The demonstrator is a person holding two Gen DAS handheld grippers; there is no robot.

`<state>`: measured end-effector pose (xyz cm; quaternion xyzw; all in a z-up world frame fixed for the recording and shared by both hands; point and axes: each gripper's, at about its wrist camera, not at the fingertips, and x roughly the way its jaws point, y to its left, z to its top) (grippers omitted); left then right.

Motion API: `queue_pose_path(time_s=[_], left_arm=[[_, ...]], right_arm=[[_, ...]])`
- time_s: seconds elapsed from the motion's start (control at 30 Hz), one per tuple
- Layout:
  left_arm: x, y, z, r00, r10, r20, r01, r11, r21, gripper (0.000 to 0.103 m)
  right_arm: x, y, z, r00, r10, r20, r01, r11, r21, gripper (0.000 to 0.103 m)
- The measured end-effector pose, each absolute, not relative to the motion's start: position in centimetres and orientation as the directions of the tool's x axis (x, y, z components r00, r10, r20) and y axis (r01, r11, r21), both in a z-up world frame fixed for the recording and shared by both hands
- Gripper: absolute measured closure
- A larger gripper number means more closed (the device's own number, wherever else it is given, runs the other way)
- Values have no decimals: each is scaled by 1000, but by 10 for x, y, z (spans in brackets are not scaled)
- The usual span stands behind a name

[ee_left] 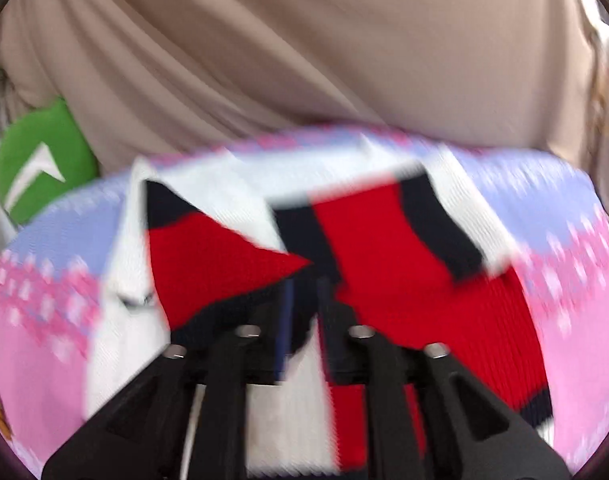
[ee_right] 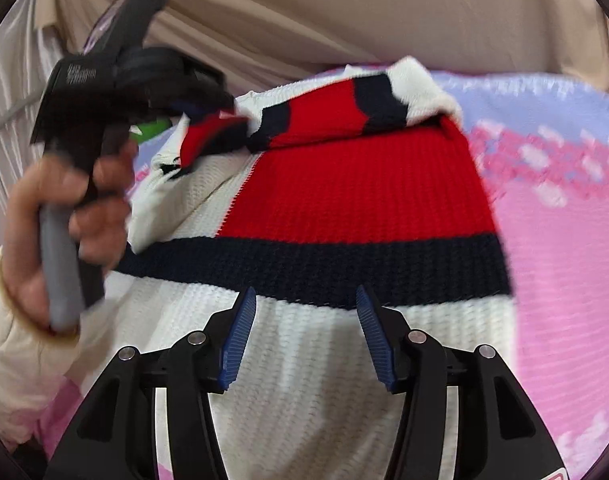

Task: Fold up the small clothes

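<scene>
Right gripper (ee_right: 306,312) hovers with jaws apart over the sweater (ee_right: 344,184) hem; left gripper (ee_left: 304,292) pinches its sleeve (ee_left: 224,256), drawn leftward across the body.

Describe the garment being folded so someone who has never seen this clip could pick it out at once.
Start from the pink and lavender patterned cover spread over the surface. On it lies a small chunky-knit sweater, one part lifted by the left gripper. It is the only knit piece with bold red, navy and white blocks, unlike the pastel cover beneath and the beige cloth behind.
</scene>
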<state>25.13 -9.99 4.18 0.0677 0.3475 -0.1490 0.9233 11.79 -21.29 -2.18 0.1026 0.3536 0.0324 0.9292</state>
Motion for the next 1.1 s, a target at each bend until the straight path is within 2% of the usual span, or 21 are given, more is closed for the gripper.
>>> queue_pose_path(time_s=[0.03,0.1,0.13,0.23,0.3,0.4,0.5,0.53,0.6,0.63,0.67,0.77,0.83,0.9,0.93,0.97,1.0,1.03,1.07,1.1], left_arm=[[242,-92,39,706,-247,-663,328,945,-3,67],[221,-63,45,729,-247,-639,297,954,-30,61],[214,-46,49,746,-224,-627,269,963,-24,54],[200,10,57,795,-88,-600,132,991,29,52],[202,42,57,796,3,-605,36,998,53,52],[212,87,53,770,71,-634,-66,997,32,52],[216,114,47,753,98,-650,-122,992,8,52],[217,117,44,751,101,-653,-131,991,3,52],[217,124,42,747,88,-659,-129,992,-14,52],[217,127,41,746,82,-661,-127,992,-21,52],[219,127,41,746,76,-662,-123,992,-25,52],[220,121,39,747,52,-663,-98,995,-32,52],[222,114,37,748,36,-663,-78,996,-34,52],[227,108,35,743,9,-669,-55,997,-48,52],[231,106,34,736,-11,-677,-44,997,-63,52],[236,104,33,723,-45,-689,-26,995,-93,52],[242,101,31,708,-81,-701,-15,991,-129,52],[248,99,30,696,-117,-709,-6,986,-168,51],[256,97,27,683,-155,-714,1,977,-211,49],[263,95,24,673,-174,-719,-6,971,-241,44]], right_arm=[[115,-211,-16,756,115,-645,1,984,176,51],[112,-203,2,777,95,-622,-51,995,89,51],[113,-199,8,782,101,-615,-77,995,66,50],[133,-168,27,785,164,-598,-207,978,-4,49],[151,-141,29,766,224,-602,-301,953,-28,44],[184,-98,16,690,305,-656,-414,910,-12,42],[217,-68,-7,609,324,-723,-438,899,34,42],[228,-59,-16,594,306,-744,-426,904,32,42],[243,-54,-23,586,301,-752,-398,916,57,59],[247,-56,-21,584,325,-744,-395,914,90,92],[255,-61,-14,580,339,-741,-376,918,127,96],[255,-98,34,716,310,-626,-284,948,144,97],[248,-149,67,800,272,-535,-183,959,215,97],[247,-197,80,852,191,-487,-69,964,258,96],[246,-224,80,868,128,-481,4,965,264,89],[248,-250,72,861,24,-508,110,966,232,79],[248,-267,64,838,-85,-539,211,961,176,73],[245,-280,56,807,-178,-563,294,948,121,72],[237,-289,50,799,-184,-572,310,942,131,72],[227,-296,44,813,-124,-569,283,938,199,71]])
